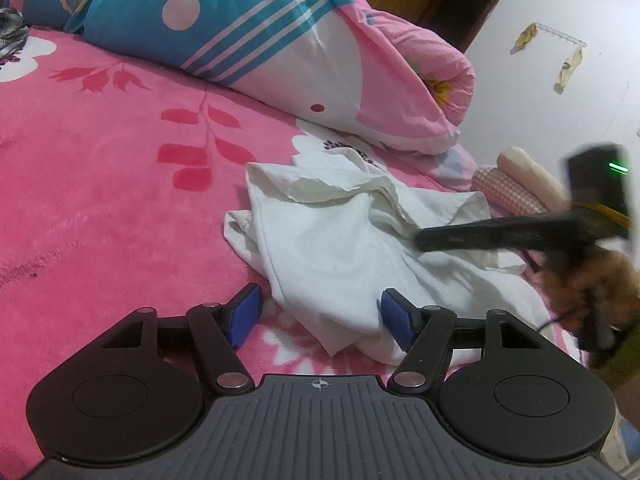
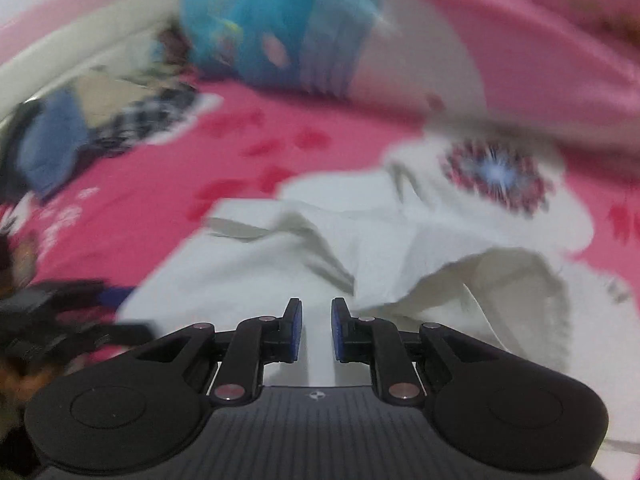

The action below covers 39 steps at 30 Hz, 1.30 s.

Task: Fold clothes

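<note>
Clearly the folding is not finished: the white garment point(image 1: 352, 240) lies rumpled on the pink blanket point(image 1: 100, 168), with loose flaps at its top and creases across the middle. Whether any fold is already laid in I cannot tell from the bunching.

From the left wrist view, my left gripper point(image 1: 320, 316) hangs with jaws wide apart and nothing between them; the garment's near corner sits just past the right pad. From nine to eleven o'clock of the garment the blanket is bare, good room to spread cloth. At twelve the quilt point(image 1: 248, 32) crowds close to the garment's far edge, so I judge little slack there. At three, my right gripper point(image 1: 460, 236) reaches in over the cloth, blurred.

From the right wrist view, the right gripper point(image 2: 316, 328) has jaws narrowly apart, gripping nothing that I can see, with white cloth point(image 2: 280, 272) showing through the gap. At nine to ten o'clock lies a pile of other clothes point(image 2: 100, 120), well apart.
</note>
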Tool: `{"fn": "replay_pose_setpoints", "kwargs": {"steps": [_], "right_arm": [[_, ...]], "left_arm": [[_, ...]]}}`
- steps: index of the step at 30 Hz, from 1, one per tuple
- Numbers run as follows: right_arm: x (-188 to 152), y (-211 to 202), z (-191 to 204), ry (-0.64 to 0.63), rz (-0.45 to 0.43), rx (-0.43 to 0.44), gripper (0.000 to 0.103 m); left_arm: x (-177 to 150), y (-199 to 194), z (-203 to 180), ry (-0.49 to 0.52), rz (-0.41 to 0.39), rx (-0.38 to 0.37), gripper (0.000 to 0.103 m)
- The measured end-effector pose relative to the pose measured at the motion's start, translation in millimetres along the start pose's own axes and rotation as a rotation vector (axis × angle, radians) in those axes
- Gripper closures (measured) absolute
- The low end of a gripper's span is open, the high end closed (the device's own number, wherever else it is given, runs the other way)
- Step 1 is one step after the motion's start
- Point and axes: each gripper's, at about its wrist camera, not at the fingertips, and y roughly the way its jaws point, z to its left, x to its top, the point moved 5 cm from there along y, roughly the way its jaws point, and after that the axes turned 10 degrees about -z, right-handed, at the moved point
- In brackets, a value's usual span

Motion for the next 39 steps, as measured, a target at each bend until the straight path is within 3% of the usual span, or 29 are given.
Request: {"fn": "replay_pose_setpoints", "kwargs": {"steps": [2, 6, 9, 12, 18, 21, 26, 28, 31, 36, 39], "right_arm": [[16.8, 25.4, -23.9, 0.125, -0.015, -0.039, 0.086], [60.4, 34.8, -68.6, 0.307, -0.228, -0.060, 0.086], [68.7, 17.6, -90.2, 0.418, -0.313, -0.063, 0.086], [61.7, -16.8, -97.1, 0.421, -0.358, -0.074, 0.086], [-5.7, -119.5, -103.4, 0.448, -0.385, -0.153, 0.076], [-50.3, -172.1, -105.2, 0.510, -0.423, -0.209, 0.064], [-110.6, -242.2, -85.8, 0.575, -0.477, -0.246, 0.064], [-128.9, -254.3, -63.8, 0.523, -0.458, -0.246, 0.064], [-138.8, -245.8, -19.8, 0.310, -0.371, -0.244, 0.064], [-135.2, -185.7, 73.8, -0.228, -0.306, -0.208, 0.065], [-132.0, -138.9, 119.3, -0.465, -0.259, -0.161, 0.067]], "left_arm": [[-0.4, 0.0, 0.6, 0.000, -0.003, -0.004, 0.035], [-0.8, -0.6, 1.4, -0.001, -0.007, -0.008, 0.035], [-0.9, -0.9, 1.3, -0.001, -0.007, -0.008, 0.035], [-1.0, -0.9, 1.0, 0.000, -0.007, -0.008, 0.035], [0.1, -0.6, 2.4, -0.020, -0.010, -0.017, 0.034], [1.1, -1.6, 6.0, -0.055, -0.018, -0.033, 0.034], [5.4, -7.9, 11.5, -0.121, -0.038, -0.044, 0.034], [7.7, -11.2, 13.2, -0.145, -0.047, -0.044, 0.032], [11.1, -16.2, 15.8, -0.181, -0.059, -0.043, 0.027], [23.2, -26.6, 29.9, -0.241, -0.123, -0.028, 0.025], [24.4, -30.5, 44.2, -0.285, -0.152, -0.025, 0.025]]}}
